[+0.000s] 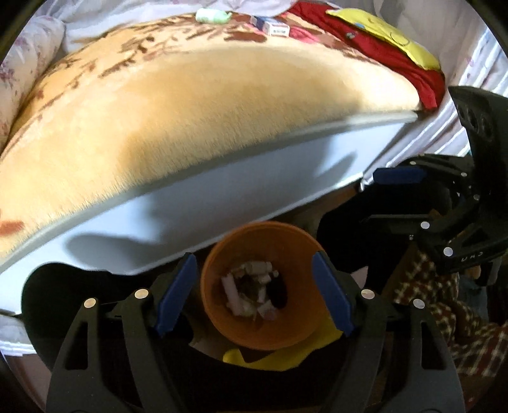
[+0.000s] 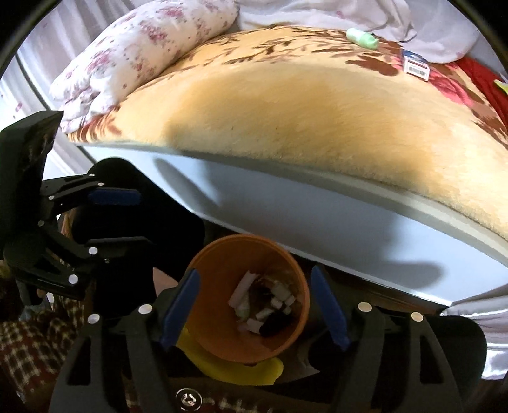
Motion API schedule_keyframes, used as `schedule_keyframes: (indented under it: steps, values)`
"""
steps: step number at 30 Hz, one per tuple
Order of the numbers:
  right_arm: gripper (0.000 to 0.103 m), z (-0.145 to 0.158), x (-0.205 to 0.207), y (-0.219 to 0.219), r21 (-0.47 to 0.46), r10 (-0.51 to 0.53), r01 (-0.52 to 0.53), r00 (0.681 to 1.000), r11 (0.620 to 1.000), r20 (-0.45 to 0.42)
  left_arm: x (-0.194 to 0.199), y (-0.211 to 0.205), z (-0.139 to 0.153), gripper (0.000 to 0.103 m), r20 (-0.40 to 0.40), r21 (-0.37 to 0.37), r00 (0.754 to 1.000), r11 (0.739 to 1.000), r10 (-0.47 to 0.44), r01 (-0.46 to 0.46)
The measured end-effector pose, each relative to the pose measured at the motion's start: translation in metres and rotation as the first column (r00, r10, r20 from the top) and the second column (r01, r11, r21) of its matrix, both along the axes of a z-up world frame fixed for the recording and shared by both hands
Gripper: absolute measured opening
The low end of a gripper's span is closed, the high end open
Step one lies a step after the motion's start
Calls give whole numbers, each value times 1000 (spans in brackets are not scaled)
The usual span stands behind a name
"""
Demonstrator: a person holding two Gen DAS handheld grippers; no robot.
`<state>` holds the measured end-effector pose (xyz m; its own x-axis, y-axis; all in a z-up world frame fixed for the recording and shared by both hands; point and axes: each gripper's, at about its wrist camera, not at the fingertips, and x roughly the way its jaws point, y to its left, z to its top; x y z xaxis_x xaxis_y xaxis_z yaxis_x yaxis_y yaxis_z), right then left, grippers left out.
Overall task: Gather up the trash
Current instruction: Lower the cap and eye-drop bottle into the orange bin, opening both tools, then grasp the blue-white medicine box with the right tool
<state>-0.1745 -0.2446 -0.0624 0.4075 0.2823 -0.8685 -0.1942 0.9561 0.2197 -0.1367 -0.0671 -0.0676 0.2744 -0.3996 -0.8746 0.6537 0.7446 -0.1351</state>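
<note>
The orange bin (image 1: 263, 286) sits on the floor just below the bed's pale side panel (image 1: 222, 193), at six o'clock in both wrist views, and its contents are hard to read: a heap of pale paper scraps (image 1: 250, 292) with something dark among them, too blurred to count or name. A yellow thing (image 1: 285, 352) lies under the bin's near side, mostly covered, so its shape cannot be told. The bin's foot is cut off by the tool bodies. The left tool (image 1: 254, 295) hangs over the bin with its two blue pads standing wide apart, one at either side of the rim, gripping nothing; the right tool (image 2: 254, 308) stands the same way above the same bin, pads wide and empty. Each tool shows side-on in the other's view, at three o'clock in the left view and at nine o'clock in the right. The bin's mouth is open upward, though the bed edge overhangs close at twelve o'clock. On the tan blanket (image 1: 177, 104), toward twelve o'clock, lie one green wad (image 1: 211, 15) and one small box (image 1: 270, 25), well apart from the bin. One floral pillow (image 2: 143, 54) lies at eleven o'clock in the right view. A plaid cloth (image 1: 444, 311) fills four o'clock in the left view.
</note>
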Motion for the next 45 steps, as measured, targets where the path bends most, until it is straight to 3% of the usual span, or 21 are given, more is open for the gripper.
schedule_keyframes:
  steps: [9, 17, 25, 32, 35, 36, 37, 40, 45]
  values:
    - [73, 40, 49, -44, 0, -123, 124, 979, 992, 162, 35, -19, 30, 76, 94, -100, 994, 994, 54, -44]
    - [79, 81, 147, -110, -58, -279, 314, 902, 948, 329, 62, -46, 54, 77, 175, -145, 982, 988, 74, -48]
    - [79, 67, 283, -179, -165, -428, 480, 862, 862, 274, 81, -63, 56, 77, 216, -137, 974, 990, 67, -38]
    - [79, 36, 356, -202, -190, -486, 506, 862, 841, 144, 100, -63, 54, 77, 202, -136, 976, 989, 83, -56]
    - [76, 26, 373, -201, -242, -488, 502, 865, 830, 120, 108, -64, 52, 77, 187, -143, 978, 988, 91, -65]
    - [66, 23, 377, -202, -254, -485, 497, 867, 830, 113, 110, -65, 52, 77, 183, -146, 979, 987, 91, -64]
    - [50, 20, 380, -203, -264, -477, 486, 873, 833, 102, 110, -65, 52, 77, 184, -147, 979, 987, 89, -63]
    - [50, 26, 370, -203, -237, -489, 503, 864, 831, 121, 112, -69, 53, 77, 188, -147, 979, 988, 79, -52]
    - [50, 68, 310, -188, -93, -464, 499, 848, 862, 255, 131, -81, 63, 77, 196, -155, 978, 987, 71, -41]
